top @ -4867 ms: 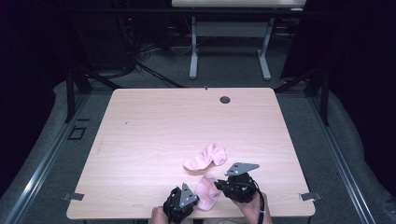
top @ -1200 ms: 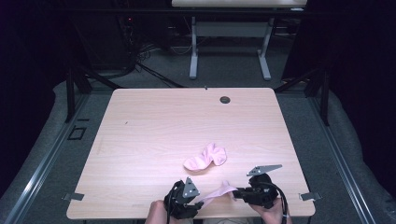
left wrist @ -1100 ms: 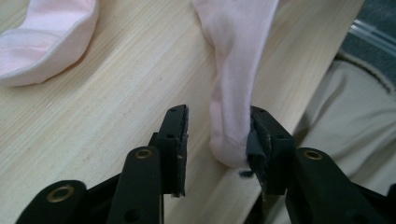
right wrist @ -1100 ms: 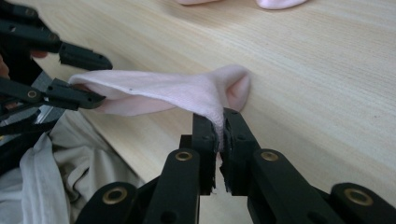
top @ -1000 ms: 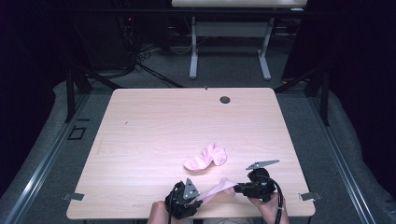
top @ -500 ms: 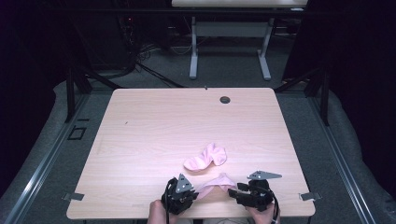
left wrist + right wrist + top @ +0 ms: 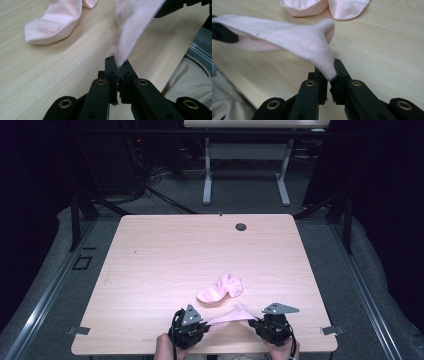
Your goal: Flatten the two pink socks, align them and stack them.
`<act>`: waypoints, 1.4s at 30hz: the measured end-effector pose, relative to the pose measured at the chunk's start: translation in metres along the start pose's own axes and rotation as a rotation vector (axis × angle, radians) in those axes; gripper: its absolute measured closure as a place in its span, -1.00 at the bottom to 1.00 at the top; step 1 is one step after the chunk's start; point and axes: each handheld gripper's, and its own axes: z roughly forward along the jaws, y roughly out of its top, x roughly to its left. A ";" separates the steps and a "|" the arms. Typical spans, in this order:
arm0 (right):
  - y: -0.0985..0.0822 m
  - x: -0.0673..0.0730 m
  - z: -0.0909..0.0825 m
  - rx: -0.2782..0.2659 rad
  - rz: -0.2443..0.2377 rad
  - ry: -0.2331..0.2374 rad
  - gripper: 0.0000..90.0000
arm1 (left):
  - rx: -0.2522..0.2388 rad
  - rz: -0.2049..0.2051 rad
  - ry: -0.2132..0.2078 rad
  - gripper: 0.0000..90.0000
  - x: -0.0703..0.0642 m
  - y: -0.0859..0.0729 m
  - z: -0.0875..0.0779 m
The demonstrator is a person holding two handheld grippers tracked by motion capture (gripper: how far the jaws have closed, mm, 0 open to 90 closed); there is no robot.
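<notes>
A: Where's the sock (image 7: 231, 315) rn?

B: Strung between both tongs, near the front edge of the tabletop (image 7: 165, 255). Left tongs (image 7: 196, 329) clamped on one end, right tongs (image 7: 260, 324) clamped on the other. Clear in the gripper views: left pair pinches a thin bit of fabric edge (image 7: 119, 60), right pair bites a rounded end (image 7: 327, 68).

A: Right one's grip solid? Its jaws were just closing.

B: Yes, they've just been closing, and fabric sits between them now. Looks like only a small nip at the tip tho, so I'd guess it's not deep.

A: Long axis?

B: Runs left-right across the front, hand to hand, w/ a slight peak nearer the right tongs. Sock hangs off the tabletop, or barely above it; can't tell if the middle touches.

A: And the 2nd sock (image 7: 220, 289)?

B: Lies flat, curled, just beyond the held one, toward the far side. Roughly centred between the hands, maybe a bit nearer the left. Not touching the held one afaict.

A: So next move?

B: Prob. carry the stretched sock forward and lay it over or beside its mate. Both hands go away from the person together, keeping that axis.
</notes>
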 end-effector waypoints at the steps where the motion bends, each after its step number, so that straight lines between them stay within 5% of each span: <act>1: 0.003 0.000 -0.006 0.023 -0.002 0.010 0.88 | -0.004 -0.009 -0.011 0.94 0.001 0.001 -0.003; 6: 0.013 0.000 -0.026 0.140 -0.017 0.069 0.89 | 0.031 -0.031 -0.085 0.94 0.005 0.002 -0.011; 10: 0.018 -0.003 -0.030 0.338 -0.036 0.126 0.89 | 0.070 -0.073 -0.150 0.94 0.009 -0.003 -0.010; 12: 0.020 -0.007 -0.026 0.377 -0.018 0.145 0.86 | 0.092 -0.085 -0.157 0.90 0.012 -0.003 -0.007; 14: 0.022 -0.012 -0.017 0.425 0.016 0.134 0.48 | 0.099 -0.096 -0.151 0.81 0.016 -0.003 -0.002; 19: 0.027 -0.025 -0.007 0.297 0.034 0.044 0.10 | 0.097 -0.137 -0.113 0.60 0.031 -0.002 0.010; 24: 0.025 -0.032 -0.007 0.173 0.023 0.044 0.10 | 0.085 -0.168 -0.086 0.55 0.040 -0.002 0.017; 31: 0.026 -0.034 0.004 0.133 0.035 0.074 0.07 | 0.103 -0.150 -0.033 0.40 0.037 -0.002 0.024; 36: 0.029 -0.027 0.021 0.126 -0.029 0.004 0.10 | 0.128 -0.103 0.028 0.40 0.032 0.000 0.029; 37: 0.029 -0.024 0.026 0.137 -0.066 -0.032 0.16 | 0.135 -0.096 0.036 0.44 0.031 0.001 0.030; 42: 0.029 -0.019 0.036 0.167 -0.119 -0.071 0.43 | 0.159 -0.038 0.083 0.67 0.025 0.001 0.035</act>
